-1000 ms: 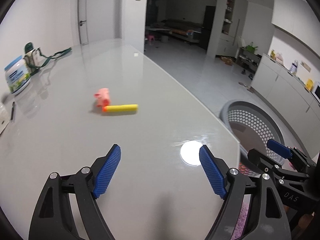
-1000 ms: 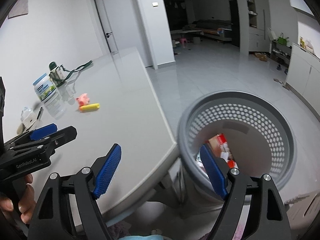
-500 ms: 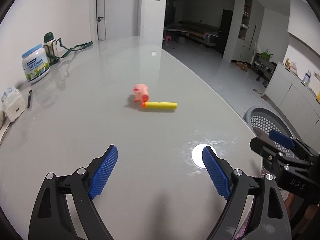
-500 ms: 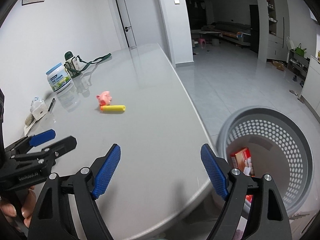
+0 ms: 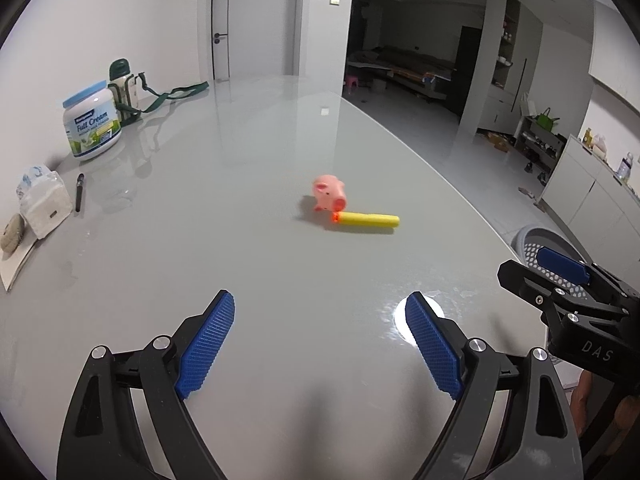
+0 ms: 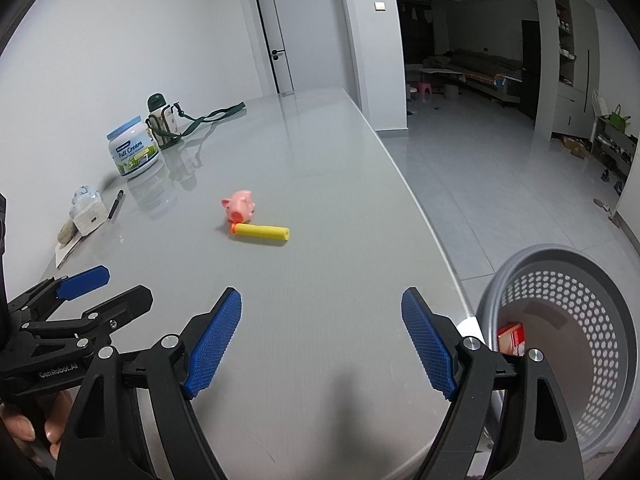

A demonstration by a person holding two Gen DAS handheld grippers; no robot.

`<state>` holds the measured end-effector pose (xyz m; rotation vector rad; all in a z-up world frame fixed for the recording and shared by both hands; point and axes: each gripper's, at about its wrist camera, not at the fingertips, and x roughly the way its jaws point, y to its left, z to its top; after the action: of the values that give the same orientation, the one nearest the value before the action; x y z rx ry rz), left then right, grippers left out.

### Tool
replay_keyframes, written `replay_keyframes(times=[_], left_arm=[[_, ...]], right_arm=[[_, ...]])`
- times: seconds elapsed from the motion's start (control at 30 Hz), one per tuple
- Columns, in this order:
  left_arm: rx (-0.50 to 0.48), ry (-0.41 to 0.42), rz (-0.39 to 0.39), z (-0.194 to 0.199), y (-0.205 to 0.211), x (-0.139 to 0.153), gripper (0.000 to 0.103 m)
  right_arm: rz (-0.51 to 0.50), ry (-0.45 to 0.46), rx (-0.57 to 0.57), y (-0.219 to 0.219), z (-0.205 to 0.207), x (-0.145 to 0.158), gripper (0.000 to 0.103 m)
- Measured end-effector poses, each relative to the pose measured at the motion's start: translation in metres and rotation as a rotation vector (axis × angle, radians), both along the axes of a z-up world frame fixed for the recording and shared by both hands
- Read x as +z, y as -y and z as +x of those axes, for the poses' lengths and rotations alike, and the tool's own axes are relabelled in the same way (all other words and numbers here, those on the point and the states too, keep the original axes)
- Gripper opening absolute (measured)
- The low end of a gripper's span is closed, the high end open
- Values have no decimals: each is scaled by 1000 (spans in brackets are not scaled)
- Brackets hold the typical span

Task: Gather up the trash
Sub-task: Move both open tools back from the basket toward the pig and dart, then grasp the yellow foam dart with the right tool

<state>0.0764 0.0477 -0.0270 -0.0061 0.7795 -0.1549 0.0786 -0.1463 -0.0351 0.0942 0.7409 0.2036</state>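
A pink pig toy point(image 5: 330, 197) point(image 6: 239, 205) and a yellow foam dart with an orange tip point(image 5: 368, 220) point(image 6: 262, 233) lie touching in the middle of the glossy grey table point(image 5: 240, 248). My left gripper point(image 5: 319, 296) hovers over the near part of the table, open and empty, well short of both. My right gripper point(image 6: 321, 292) is beside it on the right, also open and empty. A grey perforated basket point(image 6: 560, 250) stands on the floor past the table's right edge. A red carton point(image 6: 512, 336) lies inside it.
Along the left wall side stand a milk powder tub point(image 5: 93, 124), a green-lidded bottle with a strap point(image 5: 122, 88), a tissue pack point(image 5: 42, 204) and a pen point(image 5: 79, 198). The table's curved right edge drops to tiled floor.
Both views have swung left, away from the basket and toward the table. The pig and dart now sit nearer the centre. The left jaws stand slightly wider.
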Motion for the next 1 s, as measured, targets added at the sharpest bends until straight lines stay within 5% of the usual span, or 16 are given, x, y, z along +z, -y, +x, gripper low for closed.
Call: replay_keyframes(times=[1.0], left_arm=[[64,-23,-11,29,-27,-9,86]], right_arm=[[-71,-34,44,-30,49,-7,81]])
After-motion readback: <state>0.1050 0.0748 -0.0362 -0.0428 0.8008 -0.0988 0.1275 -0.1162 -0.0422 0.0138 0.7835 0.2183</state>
